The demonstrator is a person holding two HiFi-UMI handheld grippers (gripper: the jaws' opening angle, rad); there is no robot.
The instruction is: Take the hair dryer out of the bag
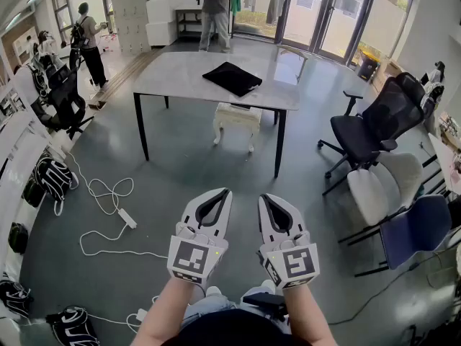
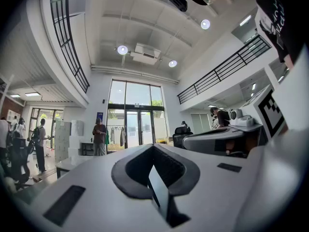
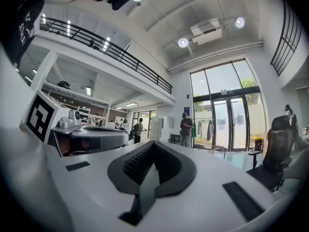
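Black fabric, lying flat on the grey table [image 1: 180, 74] at the far side of the room, is what I take for the bag [image 1: 232, 77]. The hair dryer does not show in any view. I judge it is still inside, but I cannot confirm that.

Both tools are level and well apart from the table. The left gripper [image 1: 222, 193] has its jaws closed with nothing between them, which its own view confirms [image 2: 153, 146]. The right gripper [image 1: 266, 197] is also closed and empty [image 3: 153, 143].

My concerns from here:
- White cables [image 1: 108, 193] and a power strip [image 1: 127, 217] lie on the floor to the near left. Drifting that way on the approach could snag a foot.
- The office chair [image 1: 382, 121] on the right narrows that side, and a white stool [image 1: 236, 116] stands under the table's near edge.
- The bag looks soft and the tabletop smooth. Pulling with one gripper alone would probably drag the whole bag toward the edge, so I would pin it with the other.
- I cannot see where the bag opens. Grabbing the wrong side would only bunch the cloth.
- A cord inside could catch on the opening and tip the dryer out of a shallow hold.
- A person [image 1: 216, 6] stands just beyond the far edge of the table.

As for writing, each gripper cube carries a black-and-white square marker, which is a pattern with no words. Pale lettering on the dark sleeve at the edge of the gripper views is cut off and unreadable. A blue sign beside the glass doors is too small to read.
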